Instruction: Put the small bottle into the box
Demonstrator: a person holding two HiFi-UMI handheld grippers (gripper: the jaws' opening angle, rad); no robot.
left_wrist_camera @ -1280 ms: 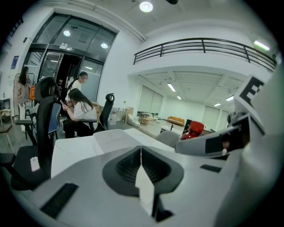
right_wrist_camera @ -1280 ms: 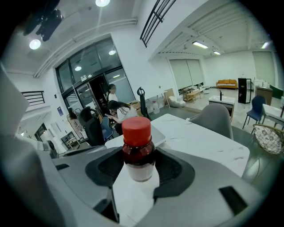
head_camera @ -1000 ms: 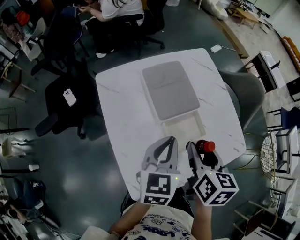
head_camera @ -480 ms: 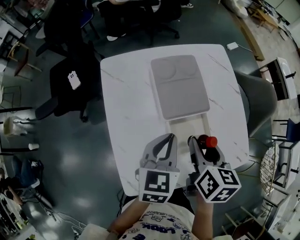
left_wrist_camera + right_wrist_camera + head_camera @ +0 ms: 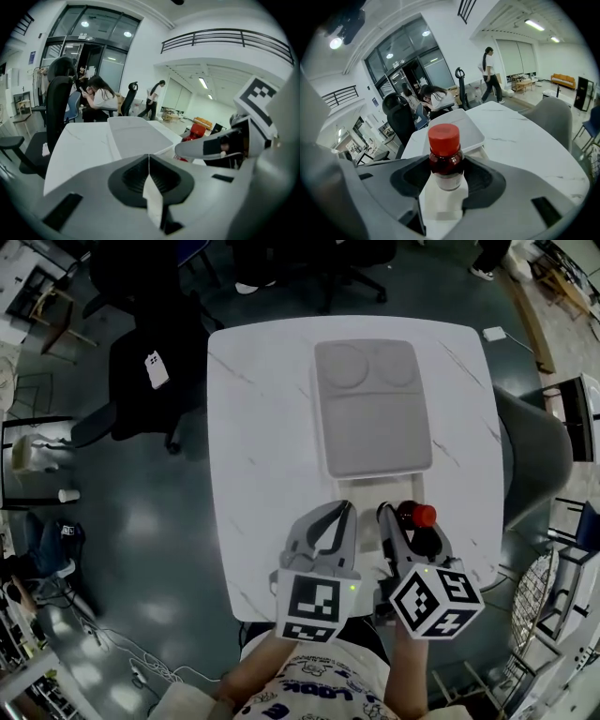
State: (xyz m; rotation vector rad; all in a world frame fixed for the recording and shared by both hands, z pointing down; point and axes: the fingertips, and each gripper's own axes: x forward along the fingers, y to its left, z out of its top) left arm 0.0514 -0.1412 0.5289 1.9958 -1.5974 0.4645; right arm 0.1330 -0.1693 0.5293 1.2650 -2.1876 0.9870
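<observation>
Right gripper clamped on small bottle, upright, red cap up, over the table near the box. Left gripper jaws together, nothing between them.

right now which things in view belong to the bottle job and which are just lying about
Job: small bottle, clamped in the jaws of the right gripper; box on the table; left gripper, jaws together, empty.
Lying about: black office chair; grey chair; cup on the floor.
</observation>
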